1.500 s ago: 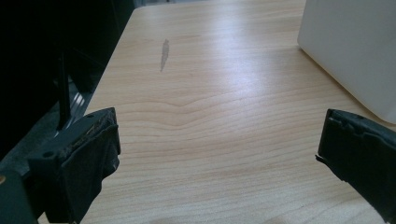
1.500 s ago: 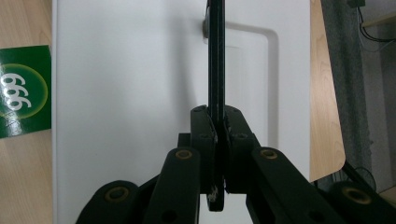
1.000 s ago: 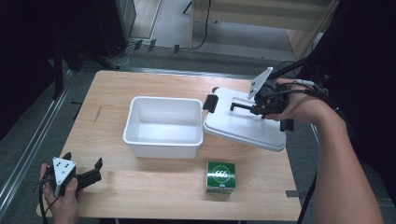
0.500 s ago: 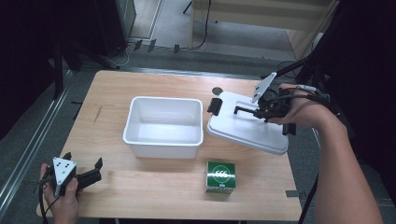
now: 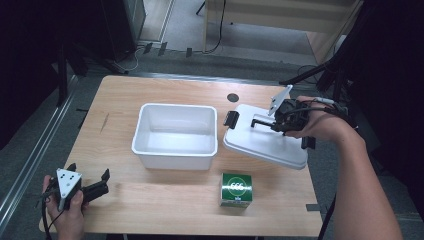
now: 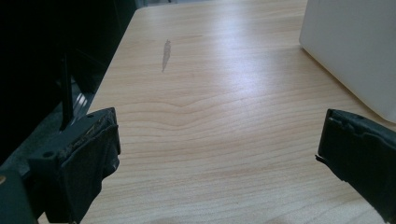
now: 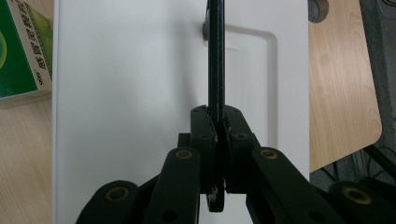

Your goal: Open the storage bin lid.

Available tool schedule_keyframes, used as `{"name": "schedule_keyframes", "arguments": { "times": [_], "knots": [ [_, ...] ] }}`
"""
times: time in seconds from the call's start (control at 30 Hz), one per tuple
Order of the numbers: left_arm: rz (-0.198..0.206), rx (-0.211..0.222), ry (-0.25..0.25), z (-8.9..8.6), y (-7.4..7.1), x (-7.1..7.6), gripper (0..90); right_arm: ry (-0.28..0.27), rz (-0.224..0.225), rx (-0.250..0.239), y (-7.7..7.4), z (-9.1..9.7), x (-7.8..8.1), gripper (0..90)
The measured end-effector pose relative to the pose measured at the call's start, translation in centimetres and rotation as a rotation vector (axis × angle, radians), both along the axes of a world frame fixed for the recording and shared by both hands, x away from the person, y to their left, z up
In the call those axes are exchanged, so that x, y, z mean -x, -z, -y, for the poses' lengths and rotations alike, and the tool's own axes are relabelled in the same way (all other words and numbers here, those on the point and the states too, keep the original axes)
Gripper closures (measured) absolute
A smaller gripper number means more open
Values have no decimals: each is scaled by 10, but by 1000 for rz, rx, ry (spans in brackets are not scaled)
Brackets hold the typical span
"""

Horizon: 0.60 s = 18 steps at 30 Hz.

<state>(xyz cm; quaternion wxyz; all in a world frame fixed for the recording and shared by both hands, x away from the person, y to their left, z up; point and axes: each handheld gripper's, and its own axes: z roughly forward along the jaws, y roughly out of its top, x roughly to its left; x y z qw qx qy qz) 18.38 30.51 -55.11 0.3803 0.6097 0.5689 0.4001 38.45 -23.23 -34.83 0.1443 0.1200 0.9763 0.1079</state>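
Note:
A white lid point(image 5: 260, 142) hangs just right of the white bin point(image 5: 175, 155), tilted, with its left edge up near the bin's right rim. My right gripper point(image 5: 274, 122) is shut on the lid's thin black handle point(image 5: 260, 121). In the right gripper view the jaws point(image 7: 217, 116) pinch that handle point(image 7: 215, 56) above the lid point(image 7: 130, 93). My left gripper point(image 5: 90, 171) rests at the table's front left corner, open and holding nothing. In the left gripper view its jaws point(image 6: 219, 154) stand wide over bare wood, with the bin point(image 6: 355, 46) at the upper right.
A green box point(image 5: 236, 189) lies in front of the lid near the table's front edge, and its corner point(image 7: 18, 56) is in the right gripper view. A round hole point(image 5: 232, 97) sits in the tabletop behind the lid. Dark floor drops off around the table's edges.
The right gripper has sunk with the lid, which now sits lower beside the bin. The left gripper has stayed put.

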Motion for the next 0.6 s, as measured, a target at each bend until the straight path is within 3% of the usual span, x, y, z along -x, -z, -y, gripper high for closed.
{"name": "schedule_keyframes", "arguments": {
  "times": [0.6],
  "knots": [
    [4,-3,-2,1,0,0,0,-4,-11,18,30,-2,-4,850]
  ]
}}
